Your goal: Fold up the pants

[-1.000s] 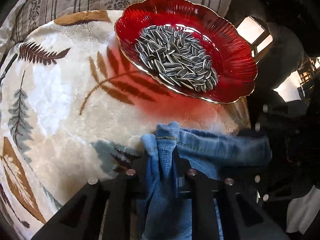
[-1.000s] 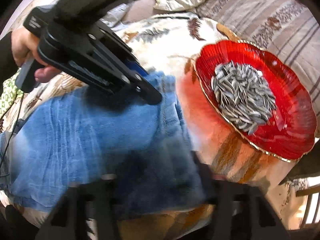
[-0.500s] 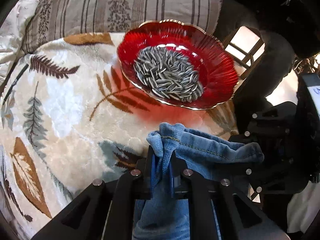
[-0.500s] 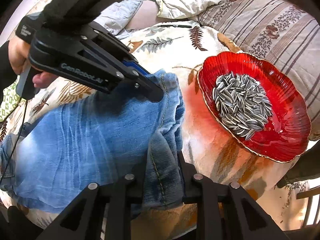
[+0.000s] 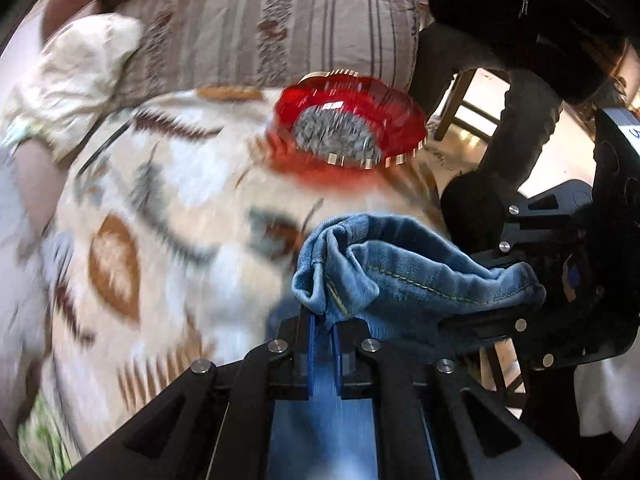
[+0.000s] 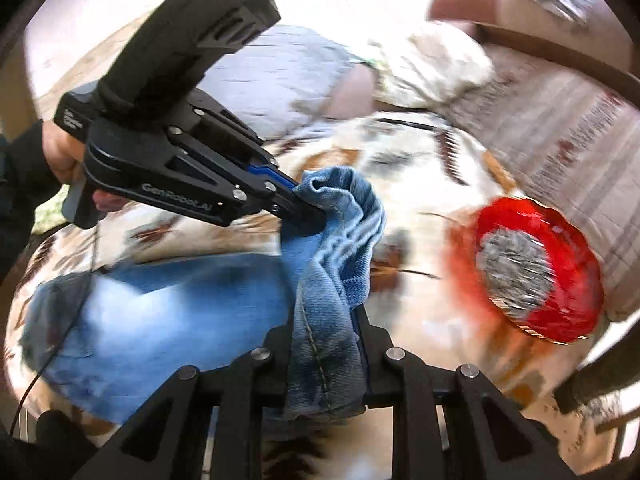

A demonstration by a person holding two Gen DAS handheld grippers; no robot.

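Note:
The pants are blue jeans (image 6: pixel 160 304) lying on a leaf-patterned blanket (image 5: pixel 160 200). My left gripper (image 5: pixel 323 320) is shut on one end of the jeans' hem (image 5: pixel 400 268), bunched and lifted off the blanket. My right gripper (image 6: pixel 324 320) is shut on the other end of the same hem (image 6: pixel 344 240). The two grippers hold the edge close together, above the rest of the jeans. The left gripper also shows in the right wrist view (image 6: pixel 316 216), and the right gripper's body shows at the right of the left wrist view (image 5: pixel 520 300).
A red glass dish (image 5: pixel 396 120) of sunflower seeds (image 6: pixel 516 276) sits on the blanket beyond the jeans. A striped cushion (image 5: pixel 280 28) lies behind it. A wooden chair (image 5: pixel 460 108) and the floor are past the bed's edge at the right.
Both grippers have lifted the jeans' hem up and back from the dish, which now looks smaller and farther off. The views are motion-blurred.

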